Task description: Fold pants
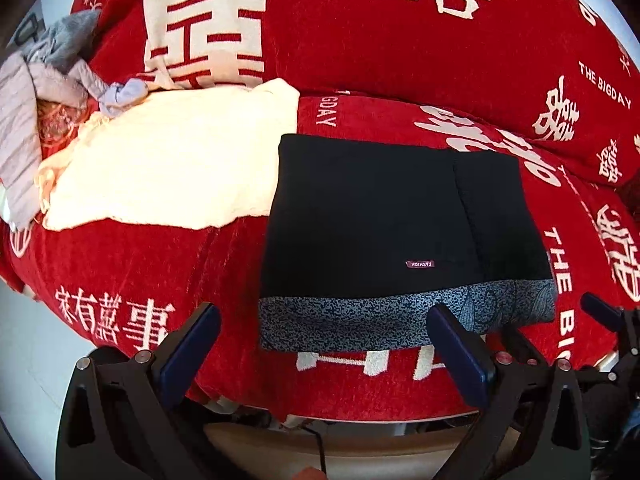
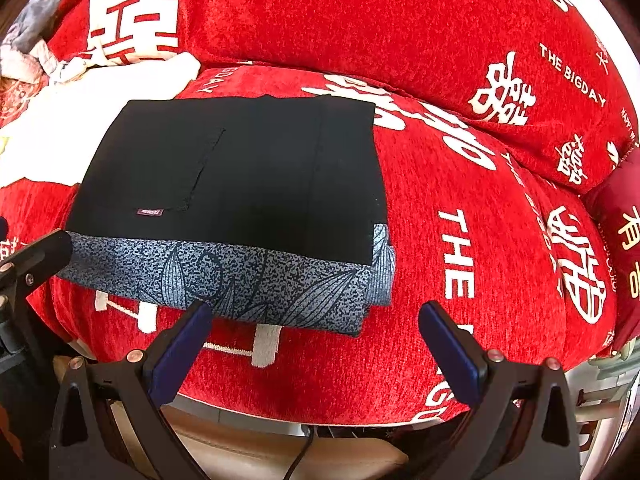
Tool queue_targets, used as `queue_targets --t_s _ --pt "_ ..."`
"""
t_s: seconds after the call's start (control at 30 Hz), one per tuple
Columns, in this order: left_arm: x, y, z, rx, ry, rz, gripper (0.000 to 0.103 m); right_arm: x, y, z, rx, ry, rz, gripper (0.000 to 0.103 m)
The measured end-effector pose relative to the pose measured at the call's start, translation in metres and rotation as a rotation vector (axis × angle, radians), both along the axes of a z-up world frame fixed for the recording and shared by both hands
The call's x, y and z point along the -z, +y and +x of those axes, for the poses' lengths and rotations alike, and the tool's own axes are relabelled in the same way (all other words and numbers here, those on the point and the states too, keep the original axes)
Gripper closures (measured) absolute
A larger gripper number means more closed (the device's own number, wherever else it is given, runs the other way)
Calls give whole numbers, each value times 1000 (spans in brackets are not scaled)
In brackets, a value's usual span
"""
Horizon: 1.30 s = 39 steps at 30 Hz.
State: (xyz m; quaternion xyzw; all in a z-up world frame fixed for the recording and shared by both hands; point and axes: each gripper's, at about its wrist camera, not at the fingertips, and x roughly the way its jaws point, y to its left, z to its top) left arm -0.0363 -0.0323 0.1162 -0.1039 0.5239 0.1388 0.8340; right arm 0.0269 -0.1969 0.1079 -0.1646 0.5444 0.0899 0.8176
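Note:
Black pants [image 1: 384,216] [image 2: 232,180] lie folded into a flat rectangle on the red sofa seat [image 1: 132,264] [image 2: 460,200]. A grey-blue speckled leaf-print band [image 1: 360,320] [image 2: 224,280] runs along their near edge, and a small purple label [image 1: 419,264] [image 2: 149,211] shows on the black part. My left gripper [image 1: 324,316] hangs open just in front of that near edge, holding nothing. My right gripper [image 2: 316,314] is open too, level with the fold's right front corner. The right gripper's finger [image 1: 600,312] shows at the right edge of the left wrist view.
A cream blanket [image 1: 168,168] [image 2: 60,120] lies left of the pants, with grey clothing [image 1: 52,68] heaped beyond it. Red back cushions [image 1: 380,40] [image 2: 360,20] with white characters rise behind. A dark red pillow [image 2: 624,216] sits at far right. The seat's front edge drops below both grippers.

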Motion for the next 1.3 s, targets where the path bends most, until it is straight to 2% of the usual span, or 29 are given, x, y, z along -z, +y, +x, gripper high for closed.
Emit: queue_targets --t_s 0.4,0.9,1.3 --pt "-3 -10 -1 37 -12 53 0 -1 -1 1 1 2 8 0" --pt "-4 -10 -2 42 -15 42 0 0 0 1 2 2 8 0" --pt "6 -5 1 42 6 17 0 6 -2 1 7 19 9 0"
